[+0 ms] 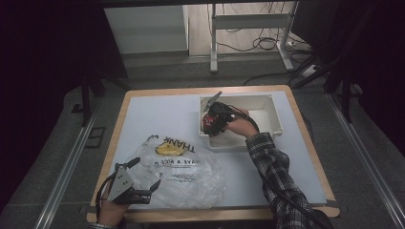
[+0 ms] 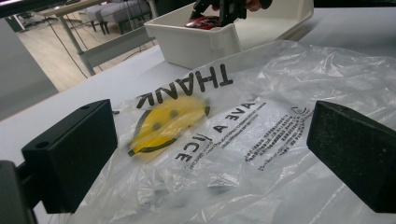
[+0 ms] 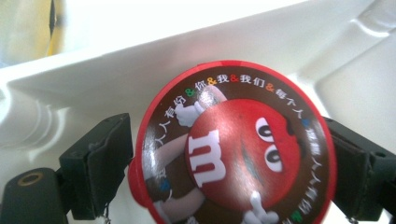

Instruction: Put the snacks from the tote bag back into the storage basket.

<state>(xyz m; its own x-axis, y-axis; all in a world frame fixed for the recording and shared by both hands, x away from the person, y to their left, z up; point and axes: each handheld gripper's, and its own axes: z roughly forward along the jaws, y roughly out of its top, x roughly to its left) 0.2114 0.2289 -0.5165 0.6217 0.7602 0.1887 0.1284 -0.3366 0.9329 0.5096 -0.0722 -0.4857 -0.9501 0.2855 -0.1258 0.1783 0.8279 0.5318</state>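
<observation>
A round red candy tin (image 3: 233,158) with a red cartoon face on its lid lies in the white plastic bin (image 1: 274,114), at its left end. My right gripper (image 3: 229,163) reaches down into the bin with one jaw on each side of the tin; the pads stand at its rim without clearly pressing, so I read the gripper as open. A clear plastic bag (image 1: 186,176) printed with "THANK" and a yellow smiley lies crumpled on the table's front left. My left gripper (image 1: 143,174) hovers open at the bag's near left edge, nothing between its jaws (image 2: 210,158).
The grey mat (image 1: 157,114) covers a wooden table. The bin's right half holds nothing. The mat's far left and the strip in front of the bin are bare. Beyond the far edge stand a desk frame (image 1: 248,33) and floor cables.
</observation>
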